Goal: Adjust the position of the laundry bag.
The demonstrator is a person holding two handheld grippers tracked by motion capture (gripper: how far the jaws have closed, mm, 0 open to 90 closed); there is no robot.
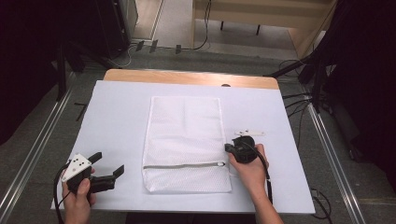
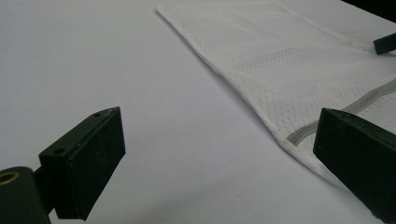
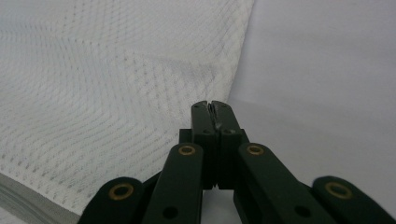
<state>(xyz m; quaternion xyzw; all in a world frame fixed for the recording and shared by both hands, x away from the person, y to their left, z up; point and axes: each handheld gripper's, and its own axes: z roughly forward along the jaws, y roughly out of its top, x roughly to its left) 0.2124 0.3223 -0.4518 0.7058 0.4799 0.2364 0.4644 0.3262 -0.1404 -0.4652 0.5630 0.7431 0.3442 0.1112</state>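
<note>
A white mesh bag (image 1: 184, 140) lies flat in the middle of the table, its grey zipper (image 1: 182, 165) running across near the front end. My right gripper (image 1: 227, 148) is at the bag's right edge just above the zipper's end. Its jaws are shut tip to tip, and I see nothing between them. In the right gripper view its tips (image 3: 214, 106) hover at the mesh bag's (image 3: 116, 70) edge. My left gripper (image 1: 108, 163) rests open at the front left, clear of the bag. The left gripper view shows its wide-apart jaws (image 2: 219, 135), the bag (image 2: 289, 51) and the zipper (image 2: 369, 100).
A white sheet (image 1: 116, 116) covers the table, with a wooden strip (image 1: 187, 77) bare at the far edge. Metal rails (image 1: 37, 140) run along both sides on the floor. Cables (image 1: 299, 100) and dark stands lie beyond the right far corner.
</note>
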